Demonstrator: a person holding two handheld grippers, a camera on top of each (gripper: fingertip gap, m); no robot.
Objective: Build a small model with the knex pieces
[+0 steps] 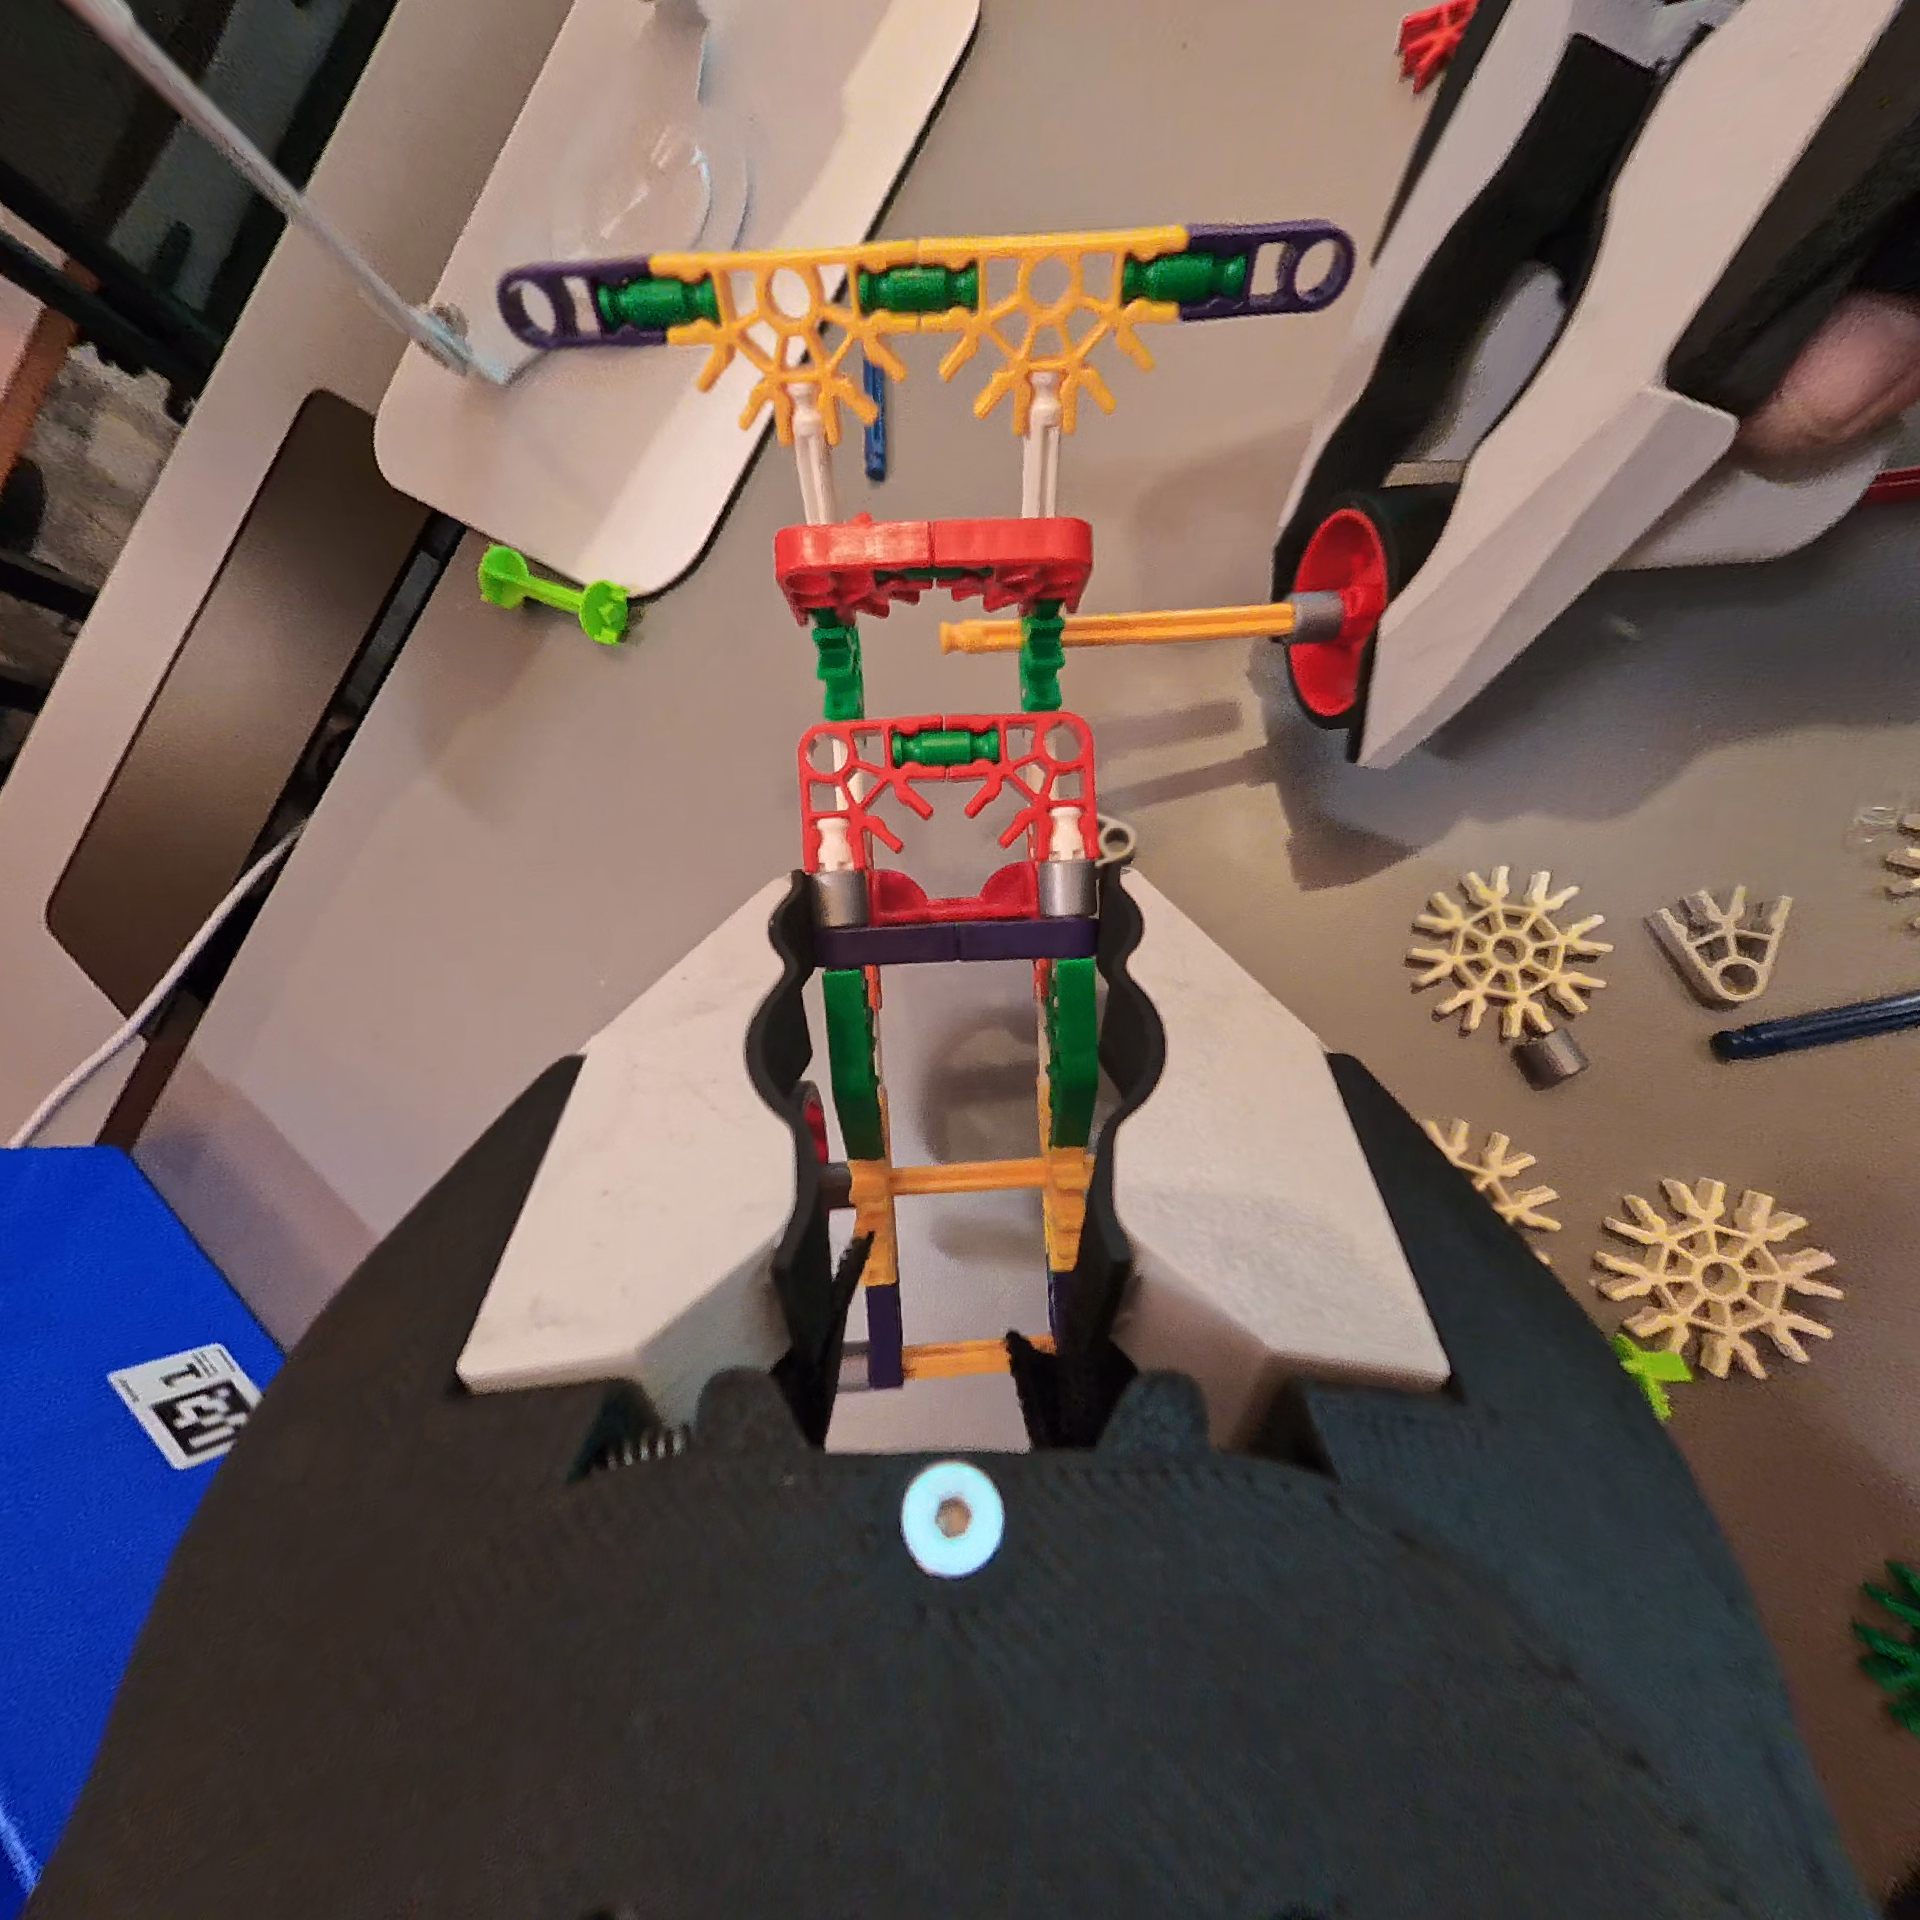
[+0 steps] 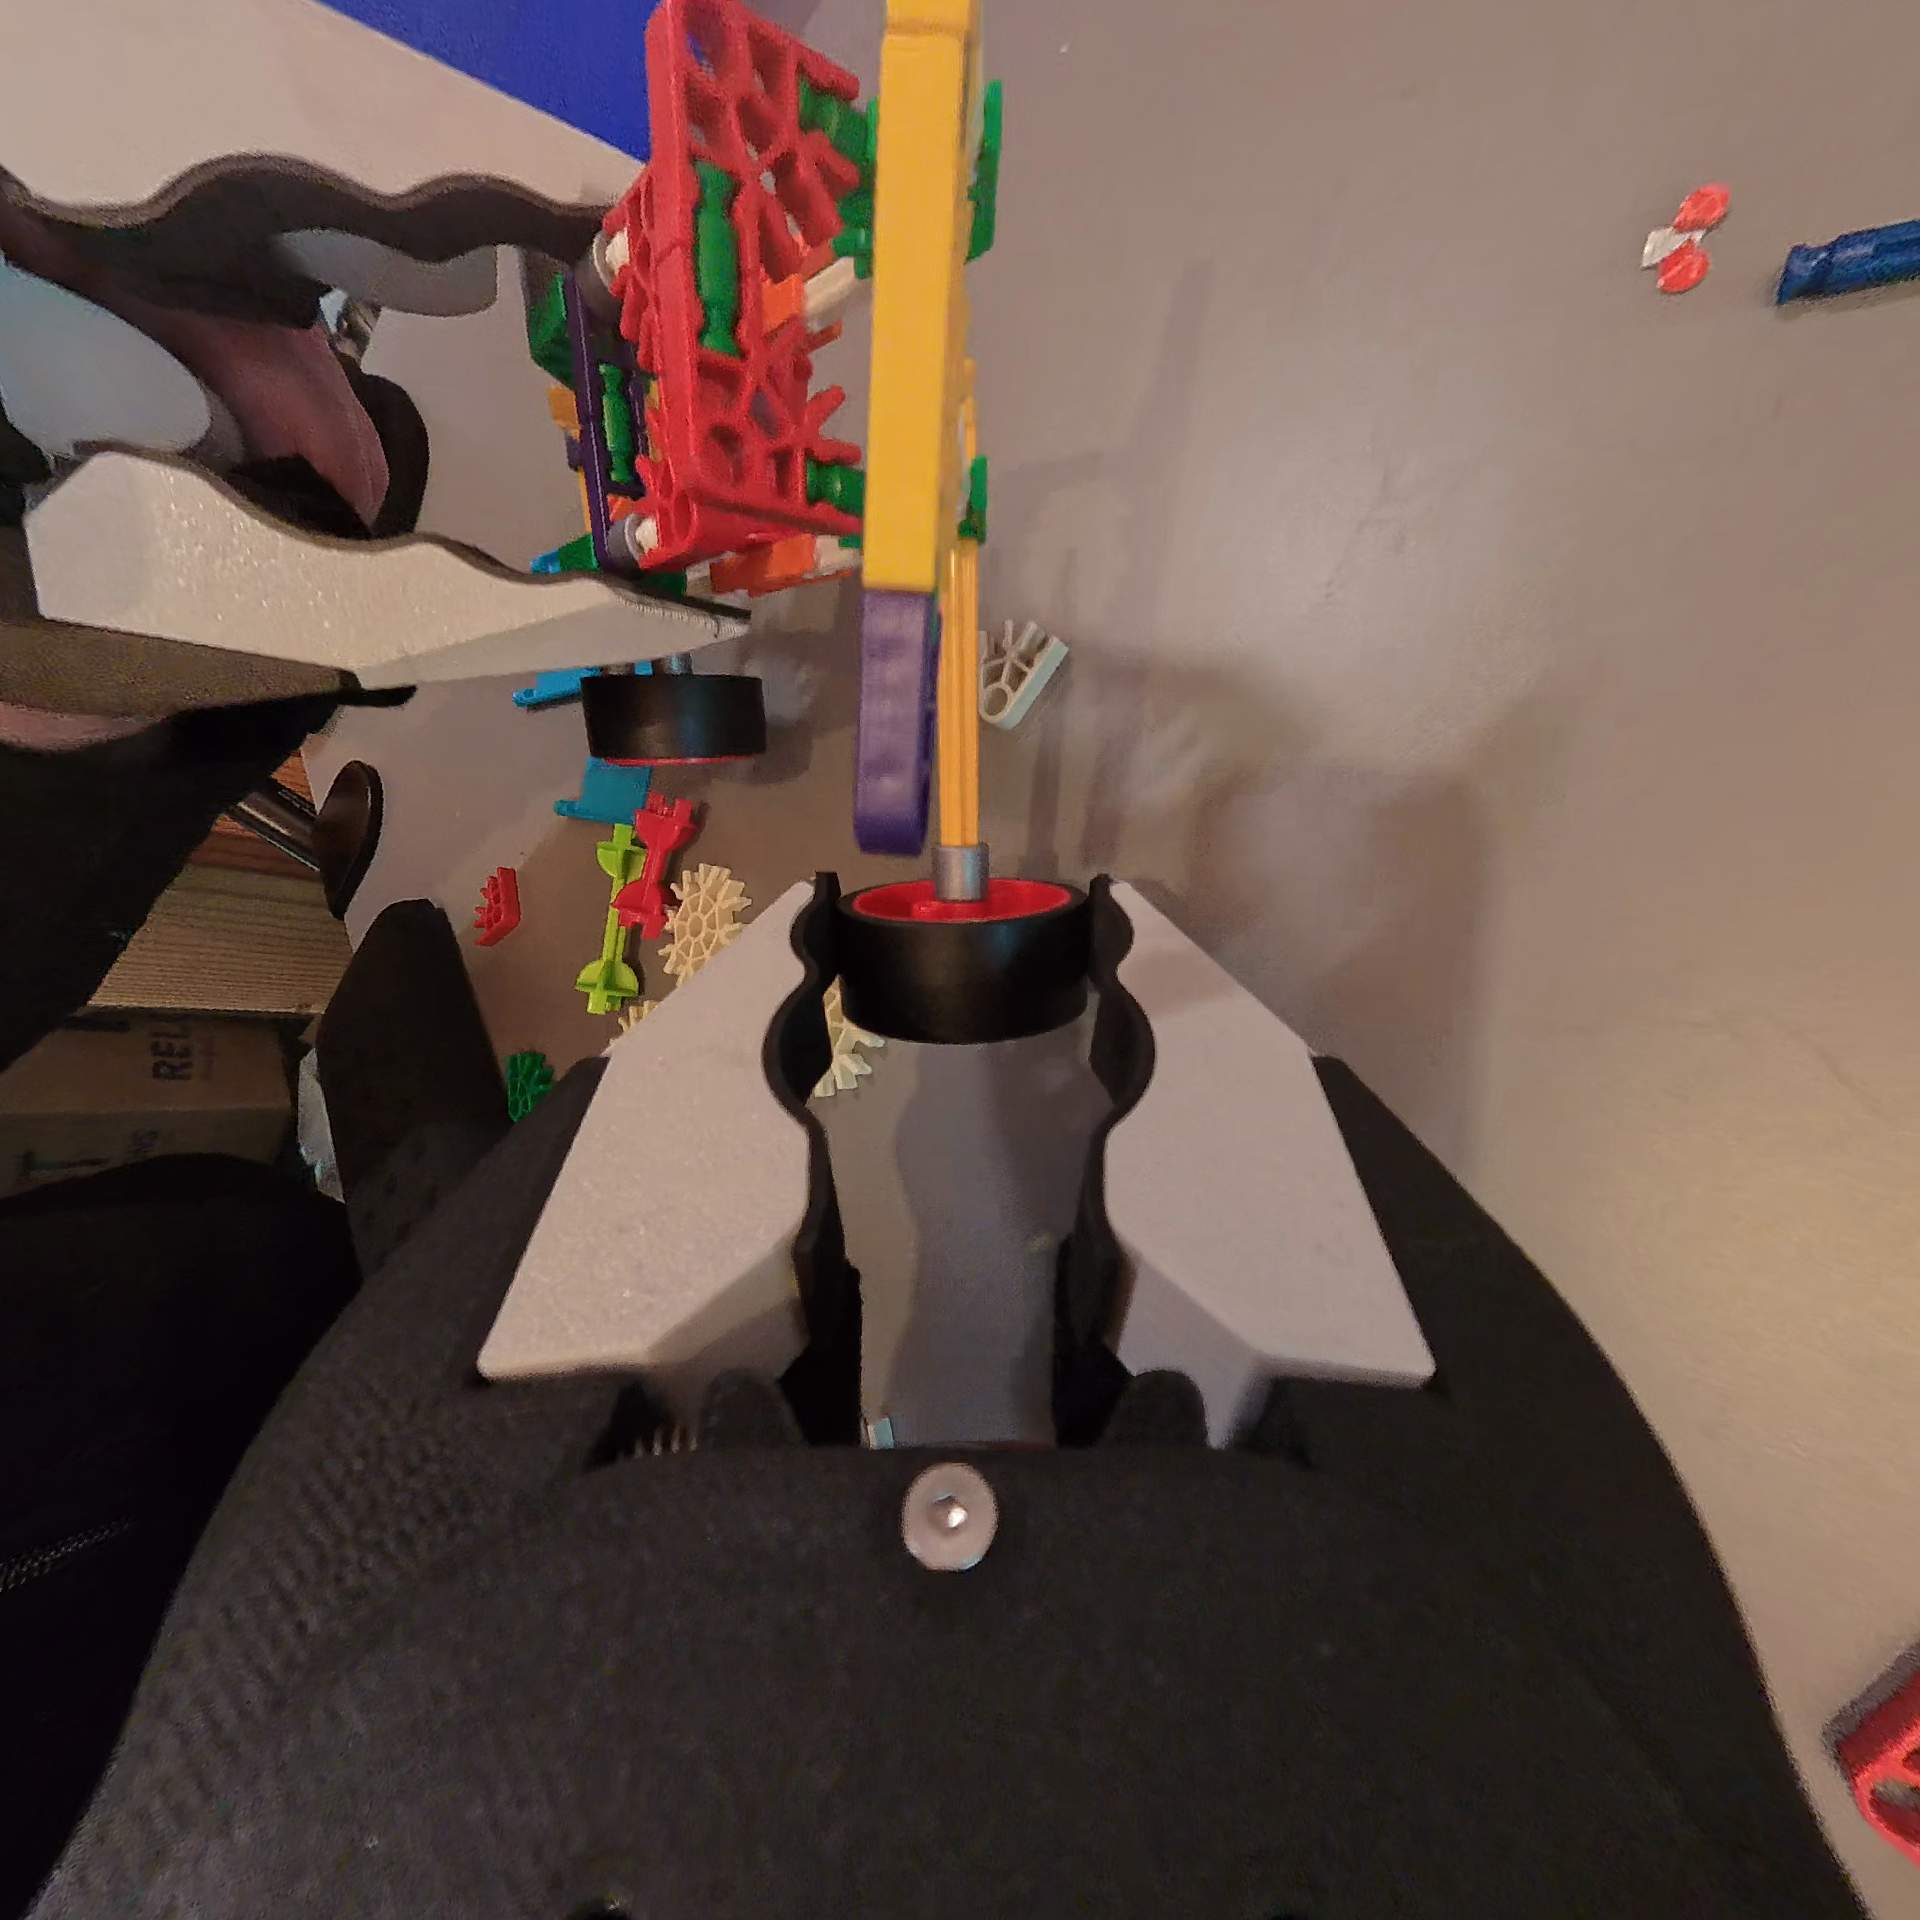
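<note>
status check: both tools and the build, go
Left tool shut on toy frame. Right tool shut on black wheel, yellow axle rod at the frame's side. Loose connectors on table; nothing between.

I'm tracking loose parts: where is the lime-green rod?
In the left wrist view, the lime-green rod lies on the table at upper left, at the white plate's lower edge, left of the model.

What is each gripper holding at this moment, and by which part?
The left gripper clamps the toy frame by its green side rails. The right gripper grips the black wheel by its tread, with the yellow rod attached.
</note>
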